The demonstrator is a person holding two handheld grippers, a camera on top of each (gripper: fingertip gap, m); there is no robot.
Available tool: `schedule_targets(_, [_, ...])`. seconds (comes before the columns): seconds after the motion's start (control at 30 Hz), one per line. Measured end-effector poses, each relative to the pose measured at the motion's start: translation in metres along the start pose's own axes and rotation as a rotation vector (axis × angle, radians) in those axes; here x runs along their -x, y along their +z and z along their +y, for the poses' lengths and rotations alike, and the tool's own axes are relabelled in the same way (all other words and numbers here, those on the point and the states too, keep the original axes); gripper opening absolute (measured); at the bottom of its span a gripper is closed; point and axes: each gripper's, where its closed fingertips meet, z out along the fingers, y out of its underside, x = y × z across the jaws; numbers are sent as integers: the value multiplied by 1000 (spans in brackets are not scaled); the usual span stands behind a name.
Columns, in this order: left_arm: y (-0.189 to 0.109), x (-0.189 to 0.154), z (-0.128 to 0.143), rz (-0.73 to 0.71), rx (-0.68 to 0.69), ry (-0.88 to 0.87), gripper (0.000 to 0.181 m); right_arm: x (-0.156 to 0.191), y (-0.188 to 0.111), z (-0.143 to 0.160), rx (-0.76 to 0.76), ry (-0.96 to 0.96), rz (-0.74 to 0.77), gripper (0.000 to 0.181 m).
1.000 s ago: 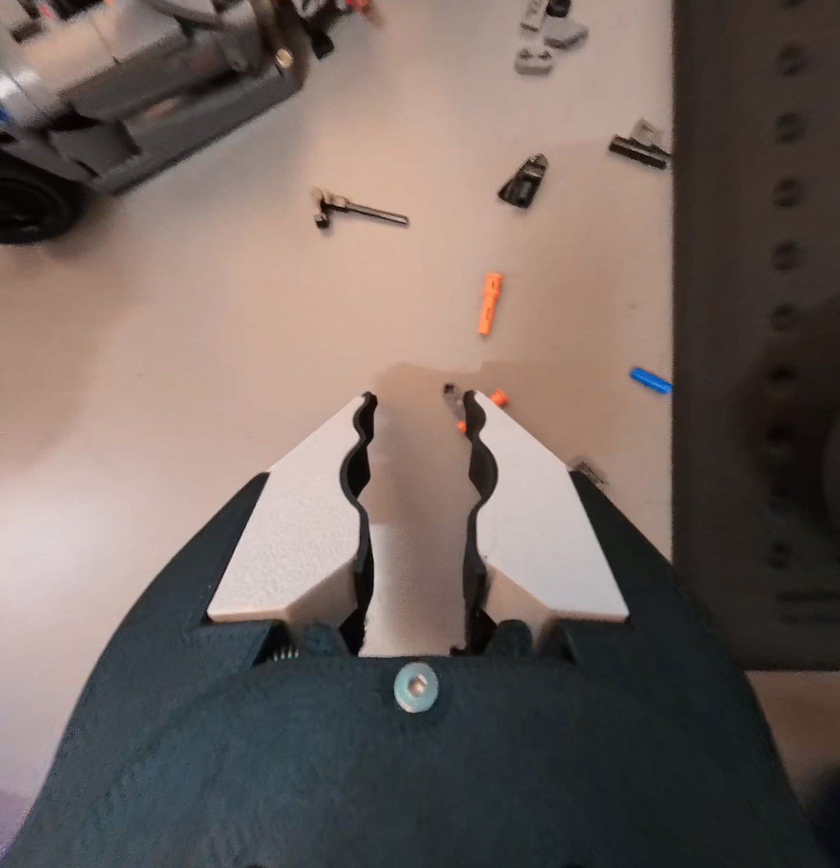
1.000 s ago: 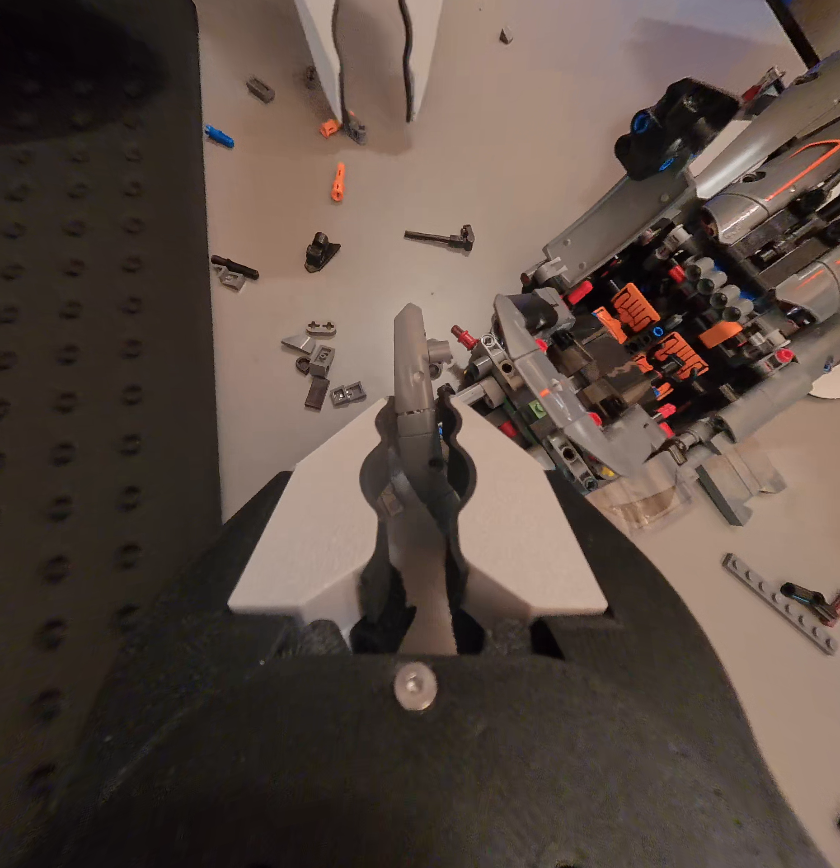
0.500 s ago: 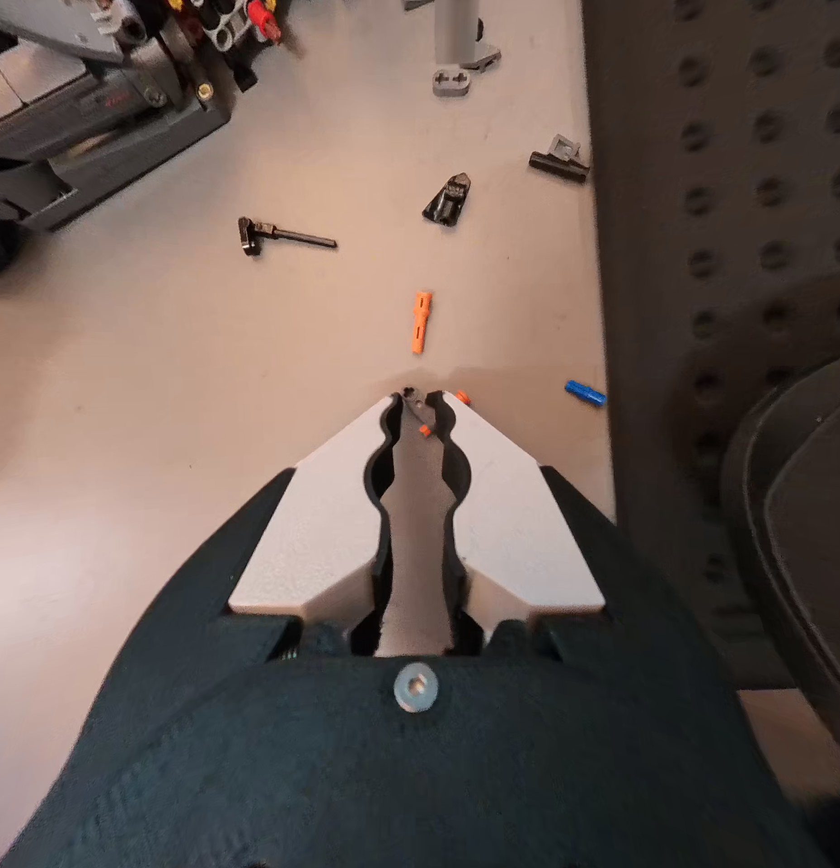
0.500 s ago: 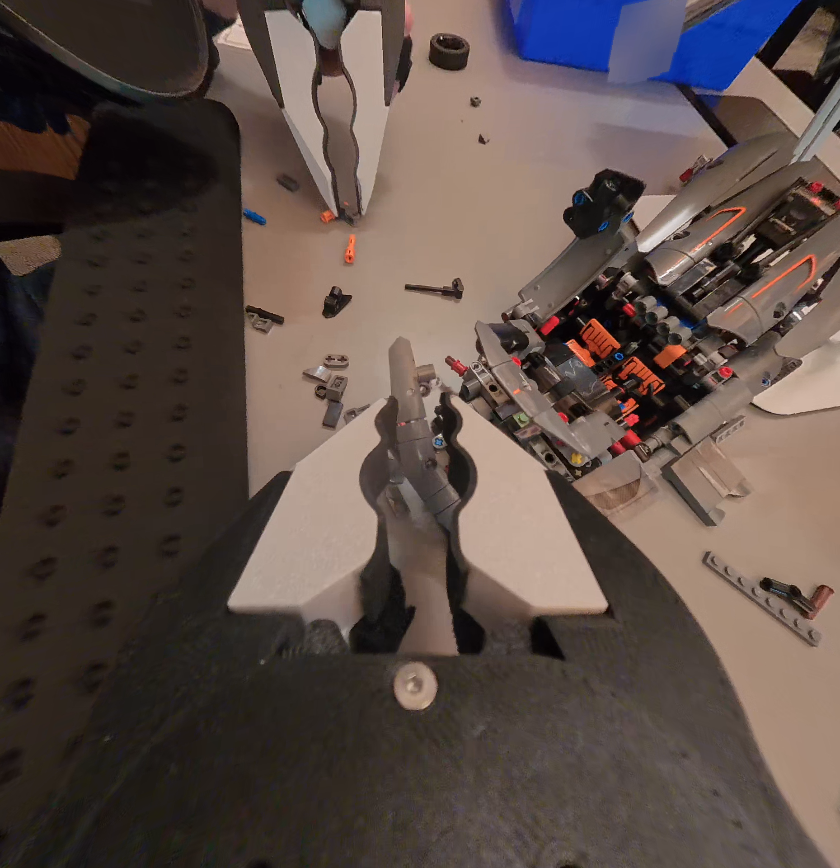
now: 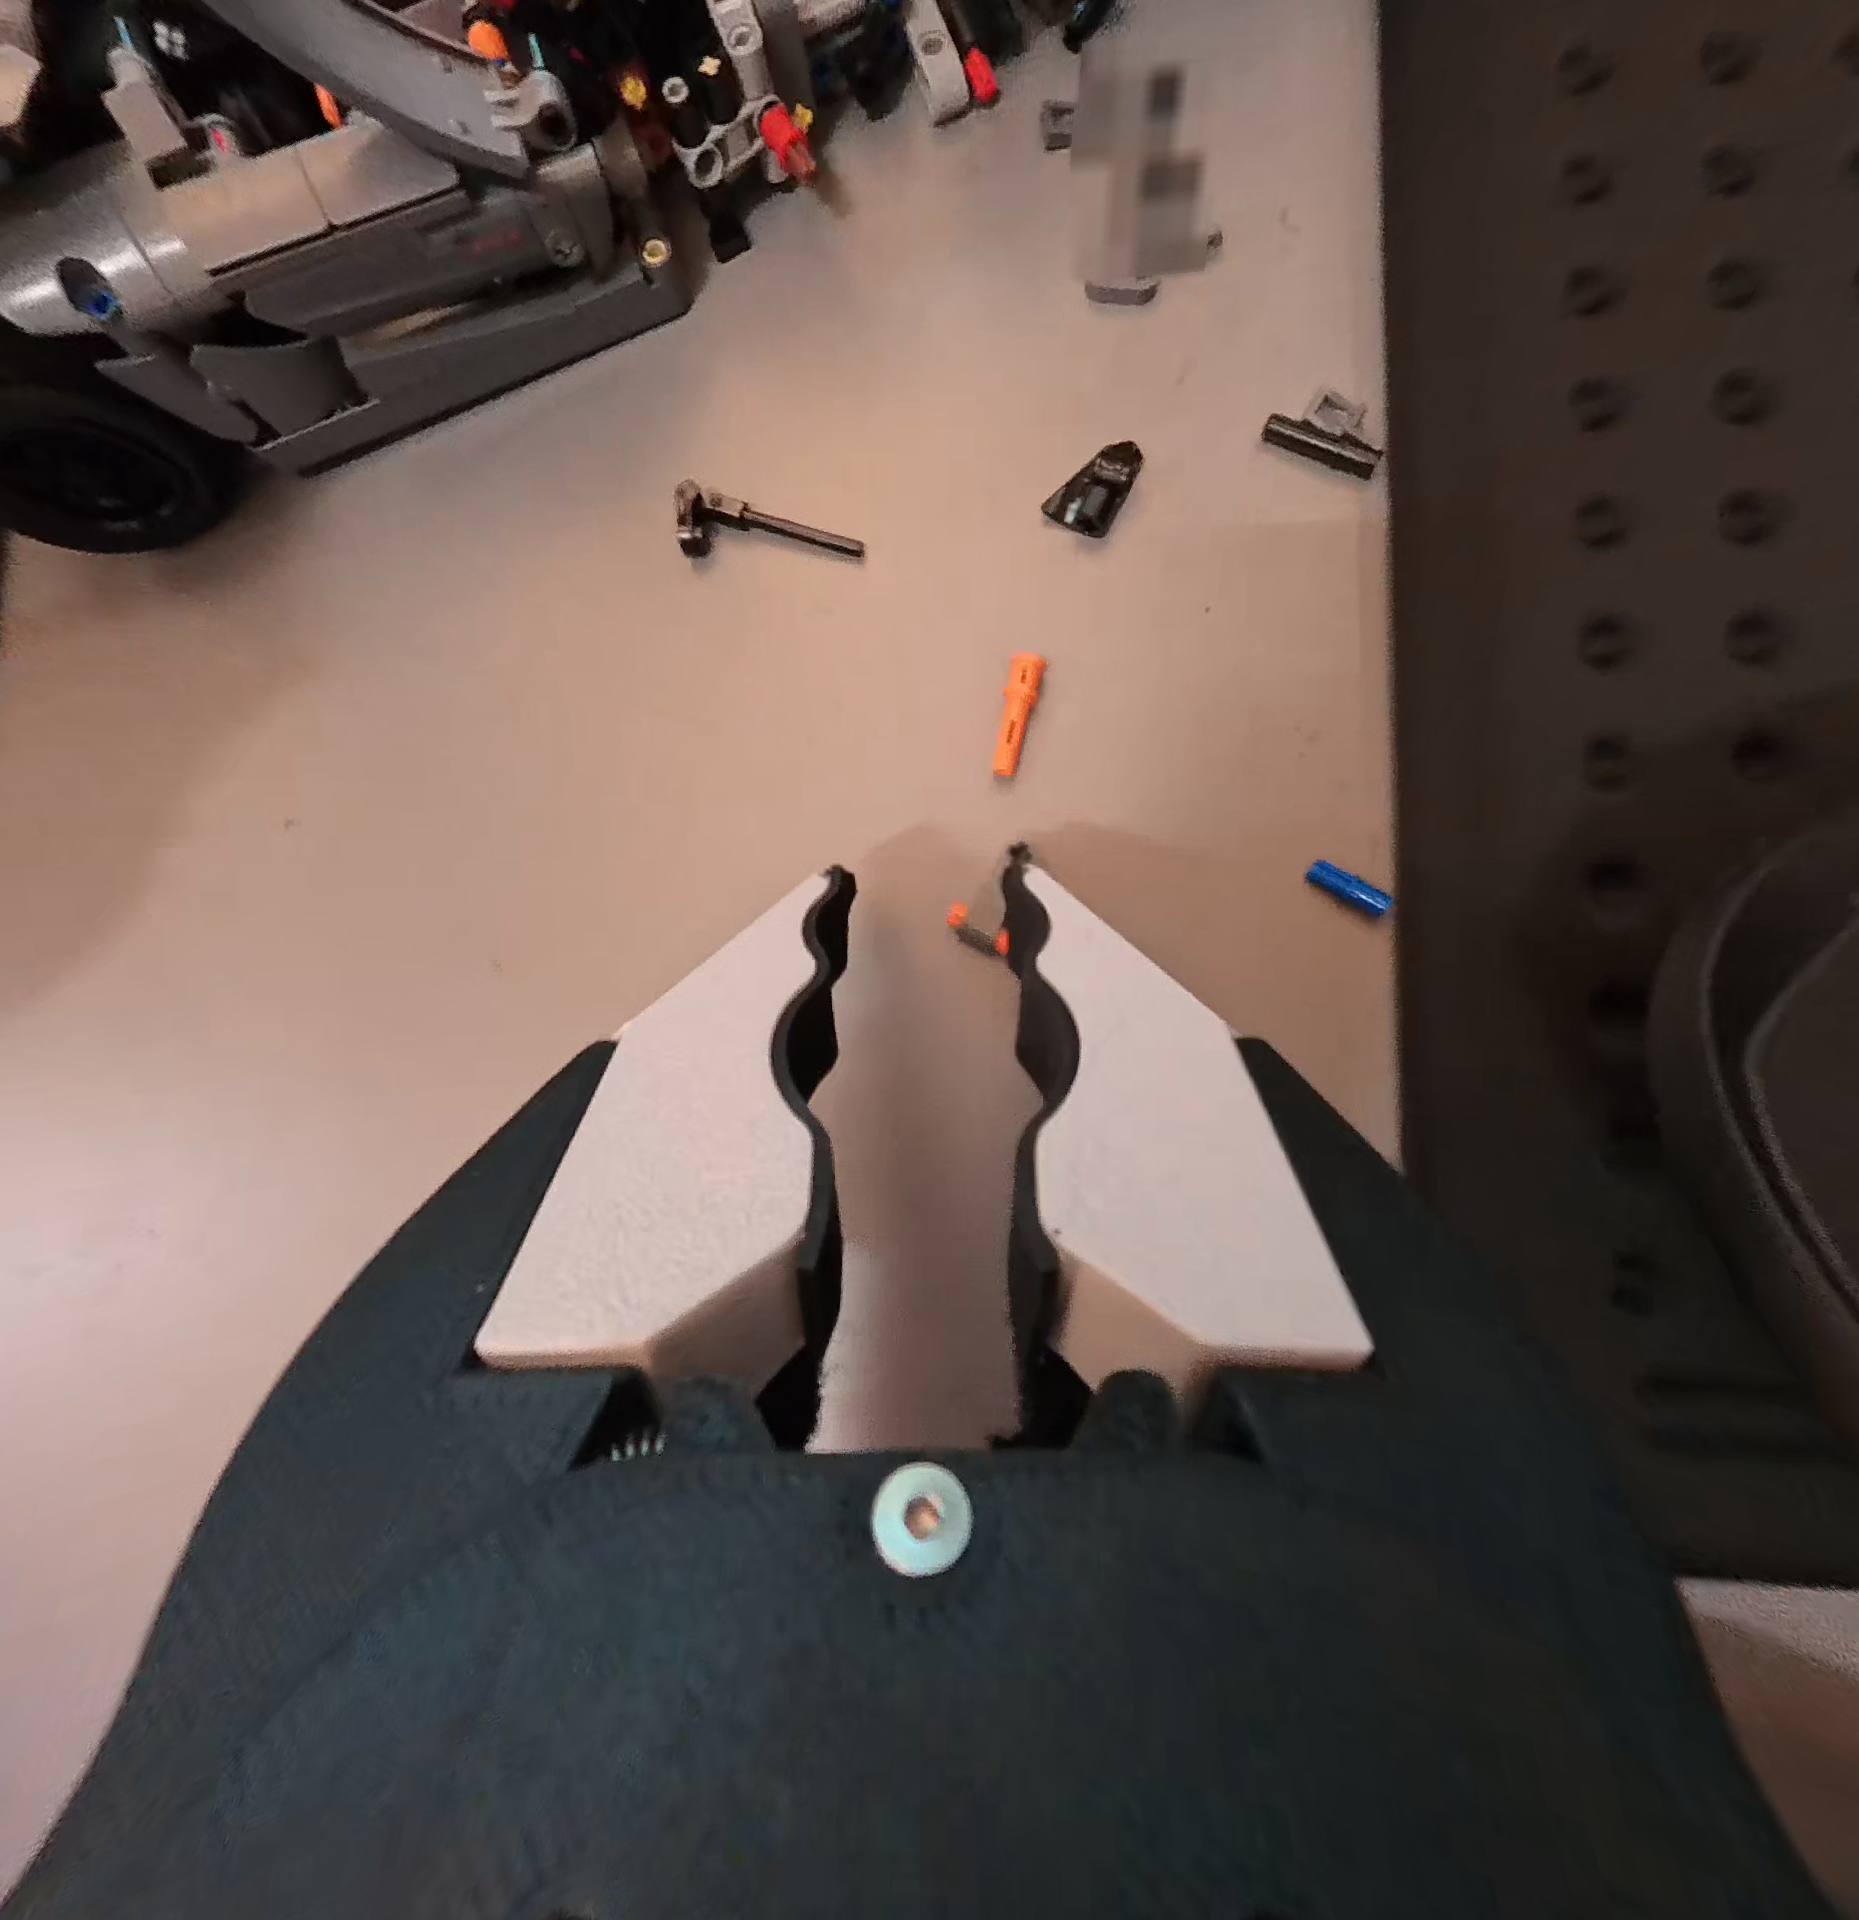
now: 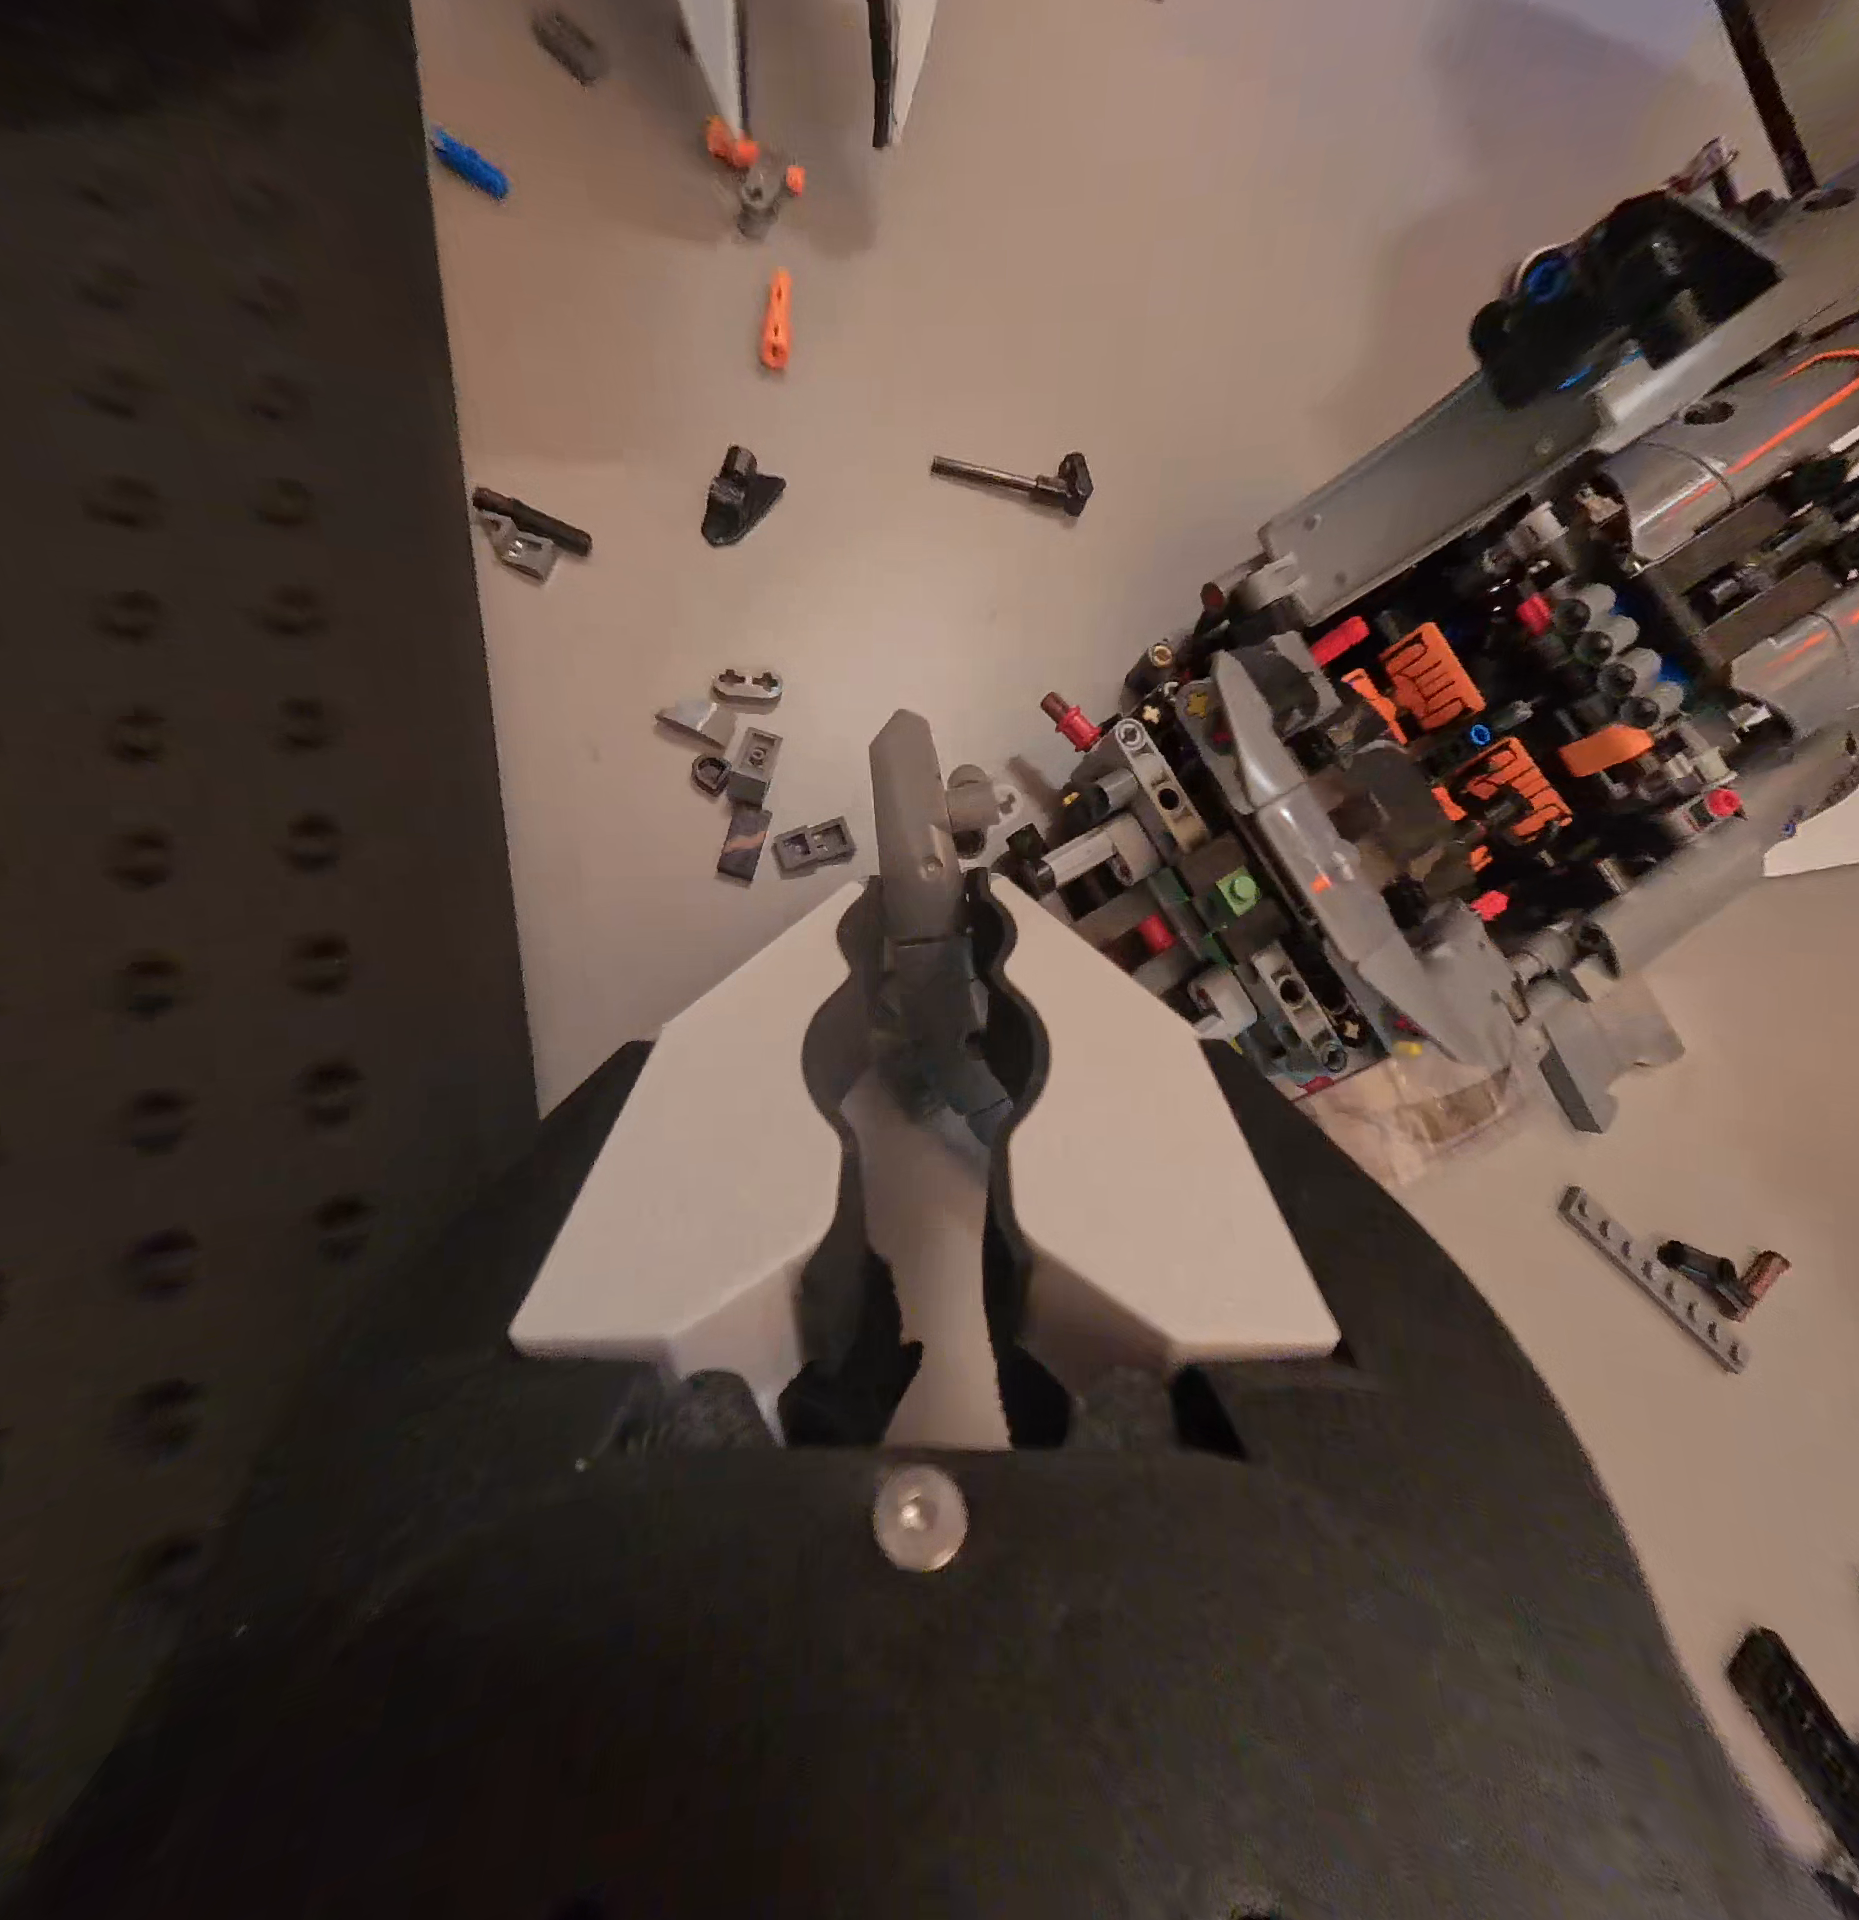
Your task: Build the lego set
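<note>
Beige table (image 5: 385, 831) carries loose parts beside a dark studded mat (image 6: 177, 727). Left tongs (image 5: 930, 883) are spread, low over a small orange-tipped pin (image 5: 975, 928) lying against the right pad. To grip it well, centre it before closing. Right tongs (image 6: 920, 894) pinch a grey panel (image 6: 904, 810), near the car (image 6: 1424, 831). Its lower end is hidden between the pads.
</note>
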Motion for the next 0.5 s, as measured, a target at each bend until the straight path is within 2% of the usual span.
schedule_targets(0.03, [-2,-3,1,17,-7,0,32,0,-3,-1,-12,7,-7,13])
schedule_targets(0.23, [-1,-14,14,61,42,10,38,5,-13,4,-49,34,-53,15])
schedule_targets(0.37, [3,-17,15,67,66,27,36,4,-15,4,-71,45,-54,15])
schedule_targets(0.5, [5,-19,13,73,64,42,25,3,-15,3,-80,42,-51,15])
